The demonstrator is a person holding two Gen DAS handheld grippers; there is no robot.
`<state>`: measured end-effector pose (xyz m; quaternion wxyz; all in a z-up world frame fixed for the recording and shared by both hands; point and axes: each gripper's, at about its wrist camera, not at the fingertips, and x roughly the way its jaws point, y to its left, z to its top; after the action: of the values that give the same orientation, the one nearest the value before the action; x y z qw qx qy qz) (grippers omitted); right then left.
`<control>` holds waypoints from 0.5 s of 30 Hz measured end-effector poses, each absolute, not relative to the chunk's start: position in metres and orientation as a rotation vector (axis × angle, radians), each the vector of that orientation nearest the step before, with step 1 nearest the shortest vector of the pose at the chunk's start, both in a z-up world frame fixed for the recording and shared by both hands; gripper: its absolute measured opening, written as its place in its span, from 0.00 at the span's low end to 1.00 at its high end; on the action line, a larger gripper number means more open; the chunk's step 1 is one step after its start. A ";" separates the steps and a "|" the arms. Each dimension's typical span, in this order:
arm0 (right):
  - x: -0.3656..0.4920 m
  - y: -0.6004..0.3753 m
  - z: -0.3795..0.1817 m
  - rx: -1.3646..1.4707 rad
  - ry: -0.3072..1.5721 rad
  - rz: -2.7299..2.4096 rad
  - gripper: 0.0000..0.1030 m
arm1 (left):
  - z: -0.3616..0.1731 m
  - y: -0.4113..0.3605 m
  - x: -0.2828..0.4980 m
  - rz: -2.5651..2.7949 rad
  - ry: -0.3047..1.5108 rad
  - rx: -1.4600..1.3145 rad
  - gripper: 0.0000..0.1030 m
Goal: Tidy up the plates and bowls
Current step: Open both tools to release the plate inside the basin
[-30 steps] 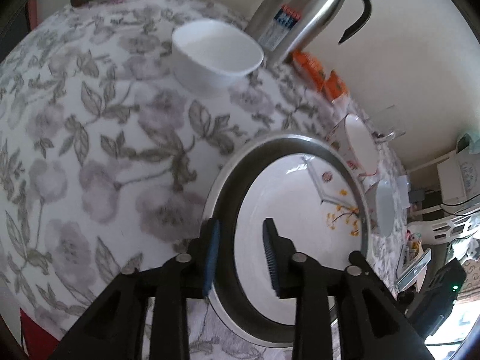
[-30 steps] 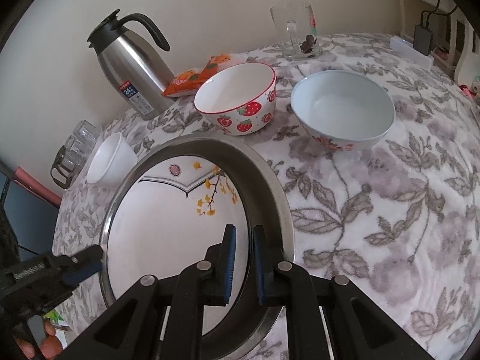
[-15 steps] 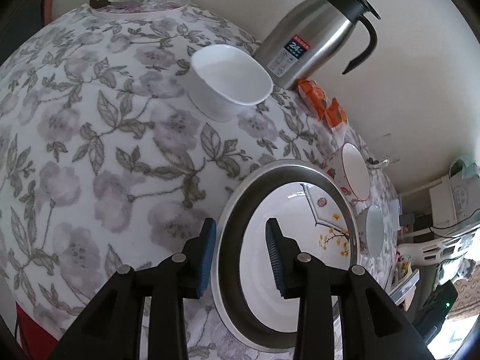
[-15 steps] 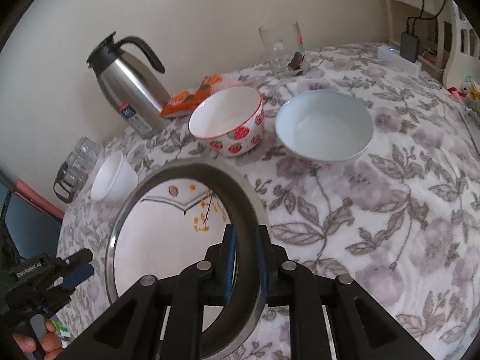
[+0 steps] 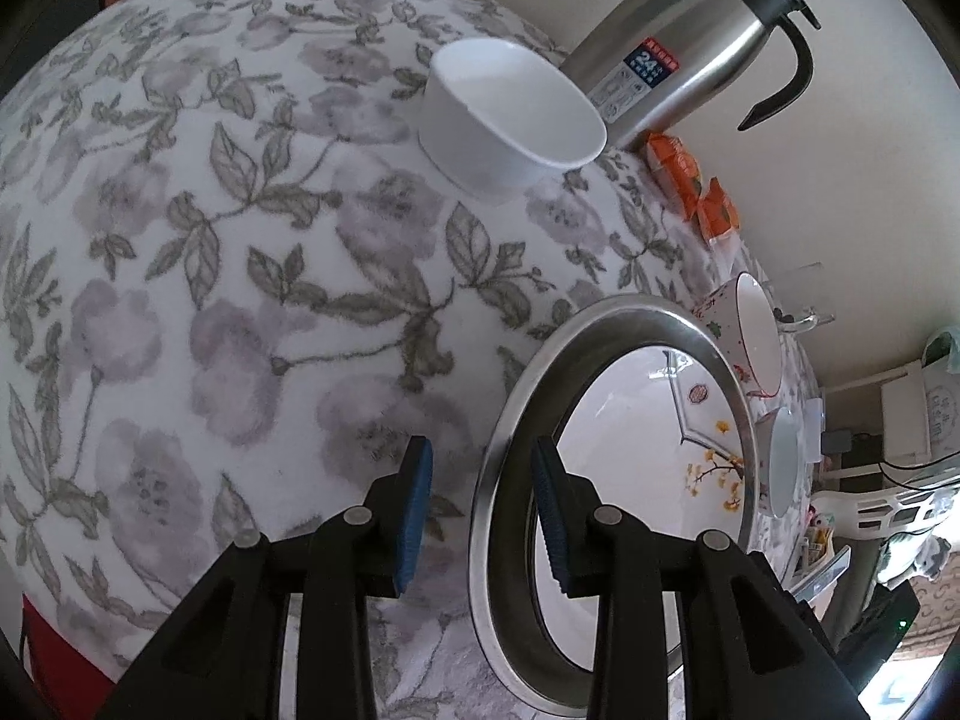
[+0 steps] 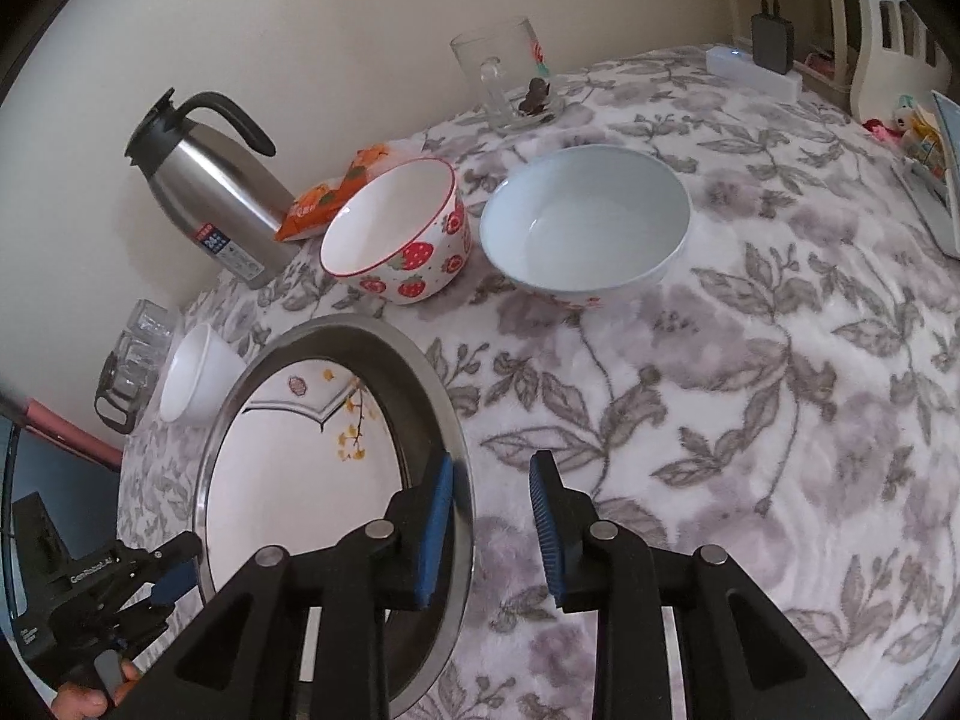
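Both tongs released — left tongs point(image 5: 477, 513) and right tongs point(image 6: 489, 525) flank the steel plate point(image 6: 444, 414) holding a white plate point(image 6: 288, 468) mid-worktop — next, approach the strawberry bowl point(image 6: 396, 234) rim squarely, grip firmly.

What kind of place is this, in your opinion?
Probably a home dining table: a floral tablecloth, a steel thermos jug against the wall, and a strawberry bowl beside a glass mug.
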<state>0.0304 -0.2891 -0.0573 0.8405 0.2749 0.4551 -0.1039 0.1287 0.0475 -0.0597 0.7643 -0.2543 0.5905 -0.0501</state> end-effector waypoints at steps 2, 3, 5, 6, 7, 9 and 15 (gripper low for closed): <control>0.031 -0.287 -0.058 0.575 0.971 -0.214 0.29 | -0.061 0.047 0.129 -0.120 1.284 -0.557 0.34; 0.032 -0.287 -0.059 0.577 0.973 -0.210 0.29 | -0.061 0.047 0.129 -0.123 1.282 -0.559 0.33; 0.032 -0.287 -0.061 0.587 0.976 -0.206 0.28 | -0.061 0.048 0.129 -0.134 1.277 -0.569 0.28; 0.032 -0.287 -0.061 0.591 0.976 -0.201 0.25 | -0.061 0.048 0.129 -0.143 1.275 -0.574 0.24; 0.032 -0.286 -0.062 0.595 0.975 -0.194 0.23 | -0.061 0.048 0.129 -0.155 1.272 -0.580 0.21; 0.033 -0.284 -0.061 0.586 0.972 -0.181 0.16 | -0.060 0.046 0.130 -0.155 1.270 -0.571 0.21; 0.038 -0.273 -0.057 0.510 0.967 -0.175 0.13 | -0.063 0.048 0.133 -0.155 1.262 -0.595 0.21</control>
<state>0.0376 -0.2726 -0.0572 0.8507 0.2422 0.4590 -0.0833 0.1328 0.0479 -0.0627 0.7635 -0.2736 0.5806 -0.0715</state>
